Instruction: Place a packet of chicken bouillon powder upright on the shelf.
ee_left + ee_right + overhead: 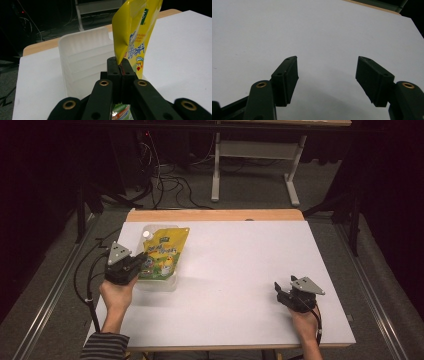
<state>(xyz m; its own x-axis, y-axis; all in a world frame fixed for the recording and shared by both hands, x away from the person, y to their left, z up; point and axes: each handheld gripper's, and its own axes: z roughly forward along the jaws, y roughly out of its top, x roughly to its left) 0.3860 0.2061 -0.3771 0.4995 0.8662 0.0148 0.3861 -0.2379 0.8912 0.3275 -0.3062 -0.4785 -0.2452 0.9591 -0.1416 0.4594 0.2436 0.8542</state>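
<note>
Pouch, yellow, is pinched at its lower edge by my left hand-held gripper, whose jaws are pressed together on it. It rises straight ahead of that gripper, leaning over the white tray that sits just in front and to the jaws' left in the left gripper view. My right hand-held gripper rests well apart on the bare white tabletop, jaws spread wide with nothing between them.

I count one yellow pouch, one clear plastic tray, one white table, and my two tools, left tool and right tool.
</note>
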